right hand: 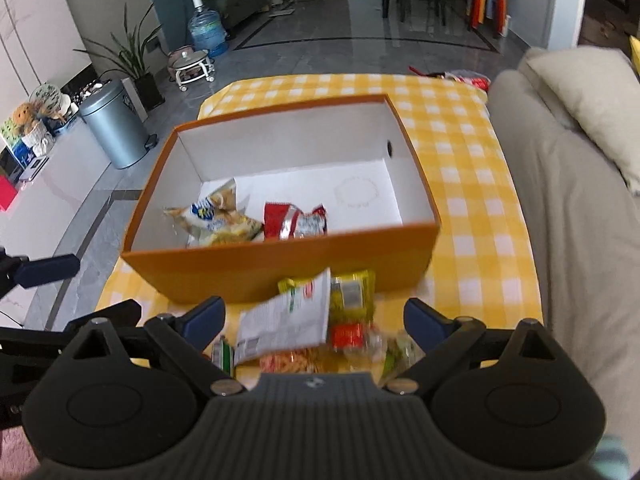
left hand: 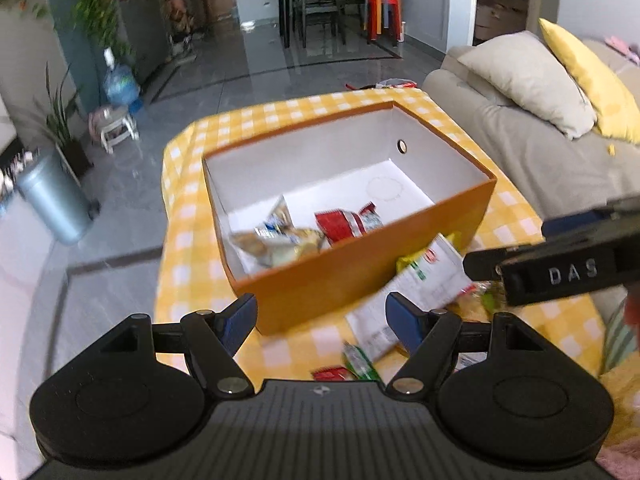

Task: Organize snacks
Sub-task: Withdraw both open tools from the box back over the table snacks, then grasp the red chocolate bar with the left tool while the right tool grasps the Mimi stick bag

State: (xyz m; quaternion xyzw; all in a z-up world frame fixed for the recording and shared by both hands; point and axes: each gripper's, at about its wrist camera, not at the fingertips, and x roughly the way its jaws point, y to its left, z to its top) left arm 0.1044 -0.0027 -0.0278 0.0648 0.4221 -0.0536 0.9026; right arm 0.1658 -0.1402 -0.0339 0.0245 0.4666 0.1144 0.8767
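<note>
An orange box (left hand: 360, 276) (right hand: 280, 268) with a white inside stands on the yellow checked tablecloth (left hand: 192, 240) (right hand: 460, 152). Inside lie a pale snack bag (left hand: 280, 240) (right hand: 216, 220) and a red snack bag (left hand: 344, 224) (right hand: 294, 220). In front of the box lies a heap of snacks: a white packet (left hand: 412, 296) (right hand: 288, 320), a green-yellow packet (right hand: 352, 292), a red one (right hand: 348, 334) and others. My left gripper (left hand: 322, 320) hovers open before the box's near wall. My right gripper (right hand: 314, 320) hangs open above the heap, nothing between its fingers. The right gripper's body (left hand: 560, 268) reaches in from the right in the left wrist view.
A beige sofa (right hand: 580, 220) with cushions (left hand: 528, 80) borders the table on the right. A metal bin (right hand: 114, 128), a water bottle (right hand: 206, 32) and plants stand on the floor to the left. A dining table with chairs and stools stands far back.
</note>
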